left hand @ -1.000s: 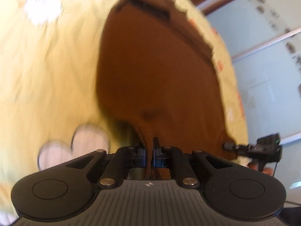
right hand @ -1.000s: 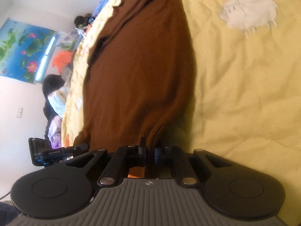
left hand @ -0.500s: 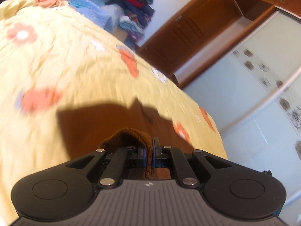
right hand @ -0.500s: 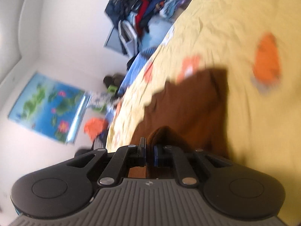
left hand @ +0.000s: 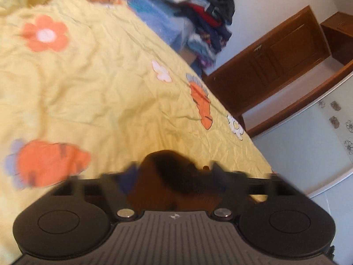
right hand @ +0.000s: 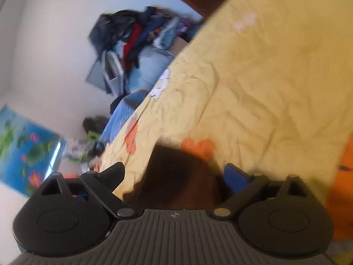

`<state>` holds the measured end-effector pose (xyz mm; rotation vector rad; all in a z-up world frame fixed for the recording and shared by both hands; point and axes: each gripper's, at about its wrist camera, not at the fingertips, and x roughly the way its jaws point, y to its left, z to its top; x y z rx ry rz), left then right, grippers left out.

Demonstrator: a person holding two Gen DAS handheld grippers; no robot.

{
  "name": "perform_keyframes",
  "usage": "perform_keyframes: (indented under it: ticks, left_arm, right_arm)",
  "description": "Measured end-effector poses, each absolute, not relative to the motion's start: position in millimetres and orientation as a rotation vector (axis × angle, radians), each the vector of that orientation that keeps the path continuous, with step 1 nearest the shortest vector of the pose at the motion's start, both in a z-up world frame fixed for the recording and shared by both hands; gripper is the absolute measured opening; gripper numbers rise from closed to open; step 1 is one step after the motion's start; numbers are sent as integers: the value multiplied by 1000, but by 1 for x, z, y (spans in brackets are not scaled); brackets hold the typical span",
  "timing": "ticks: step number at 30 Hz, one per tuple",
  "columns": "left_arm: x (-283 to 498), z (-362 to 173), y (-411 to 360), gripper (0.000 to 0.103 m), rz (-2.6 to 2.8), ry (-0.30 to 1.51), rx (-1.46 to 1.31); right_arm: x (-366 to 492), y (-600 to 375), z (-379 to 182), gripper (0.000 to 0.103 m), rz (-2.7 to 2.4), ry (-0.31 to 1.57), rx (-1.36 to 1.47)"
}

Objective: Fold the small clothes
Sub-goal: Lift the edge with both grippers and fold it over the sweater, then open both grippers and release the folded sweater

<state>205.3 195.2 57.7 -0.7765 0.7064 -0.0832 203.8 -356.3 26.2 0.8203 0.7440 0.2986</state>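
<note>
A brown knitted garment (left hand: 174, 183) lies bunched on the yellow flowered bedspread (left hand: 92, 92), right in front of my left gripper (left hand: 174, 176). The left jaws are opening, blurred and spread wide; the cloth sits loose between them, not pinched. In the right wrist view the same brown garment (right hand: 178, 176) lies between the fingers of my right gripper (right hand: 178, 172). Its jaws are opening too, with the black left finger (right hand: 112, 174) and the blue pad (right hand: 236, 176) far apart and off the cloth.
A heap of clothes (left hand: 198, 15) on a blue cushion sits beyond the bed's far edge. A brown wooden cabinet (left hand: 275, 61) and a glass sliding door (left hand: 326, 145) stand to the right. A blue pond poster (right hand: 24, 152) hangs on the white wall.
Both grippers, earlier shut on the brown garment's edge, carried it across the bed, folding it over. Now both sets of jaws have spread and let the cloth go.
</note>
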Motion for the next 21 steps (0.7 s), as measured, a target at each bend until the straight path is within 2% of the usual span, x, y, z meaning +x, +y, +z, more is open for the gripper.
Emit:
perform_keyframes:
  ticks: [1,7,11,13,14,15,16,17,21]
  left_arm:
    - [181,60,199,95,-53,673,-761]
    - [79,30,208,95,-15,760,-799]
    - [66,13,198,95,-79,784,-837]
    - [78,10,195,94,-137,809,-886]
    - [83,9,193,90,-150,812,-901]
    - [87,10,189,79,-143,817,-886]
    - [91,10,185,33,-113,850,-857]
    - [96,6,182,13,-90,897,-848]
    - [88,17,176,12,-58,879,-778]
  right_arm:
    - [187,-357,30,97,288,746,757]
    - [95,-358,4,99,236,887,604]
    - [70,-344,2,99,289,879,617]
    - [77,-335,1,96,348,902,678]
    - [82,-330,2,83,364,911,709]
    - [89,-325,-1,64,368,924,725]
    - [96,-321,-3,50,364,941,725]
    - [101,-320,-7,27,358,968,735]
    - [96,-316,-1,25,370,942,720]
